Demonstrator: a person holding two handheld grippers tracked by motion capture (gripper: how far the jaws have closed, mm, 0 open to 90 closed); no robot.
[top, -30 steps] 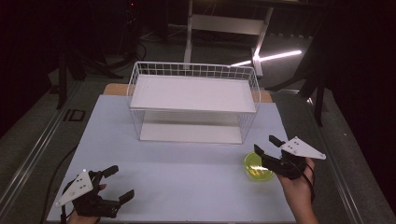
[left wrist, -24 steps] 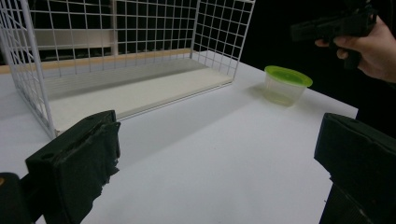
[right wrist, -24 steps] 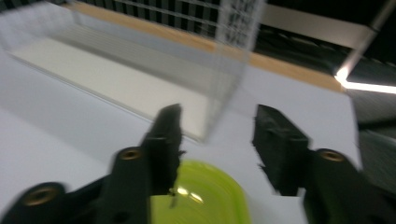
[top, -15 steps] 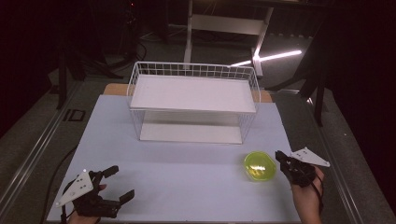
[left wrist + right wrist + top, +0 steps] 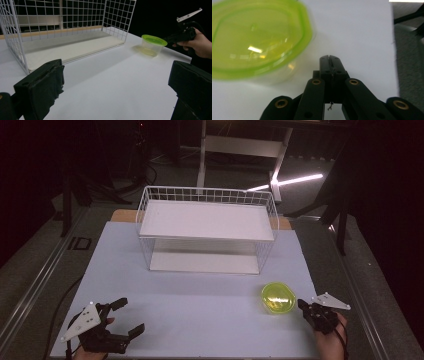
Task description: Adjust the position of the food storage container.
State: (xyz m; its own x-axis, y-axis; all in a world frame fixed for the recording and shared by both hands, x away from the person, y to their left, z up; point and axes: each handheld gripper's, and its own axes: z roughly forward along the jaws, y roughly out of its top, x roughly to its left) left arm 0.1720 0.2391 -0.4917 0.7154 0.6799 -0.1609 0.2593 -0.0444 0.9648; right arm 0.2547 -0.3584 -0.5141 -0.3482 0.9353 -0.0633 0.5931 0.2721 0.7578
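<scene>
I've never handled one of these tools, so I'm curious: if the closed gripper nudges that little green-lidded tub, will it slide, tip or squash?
The tub looks like thin clear plastic and seems empty, so it is probably light and would likely slide on the smooth white table. It sits low and wide, so tipping seems unlikely. The right gripper, jaws shut beside it, might dent the walls if pushed hard.

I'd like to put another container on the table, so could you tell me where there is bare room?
The widest free patch is the table between the wire rack and the two grippers, left of the green-lidded container. The rack's top shelf and lower board are bare too. It is tight at the front right, where the shut right gripper sits beside the container.
</scene>
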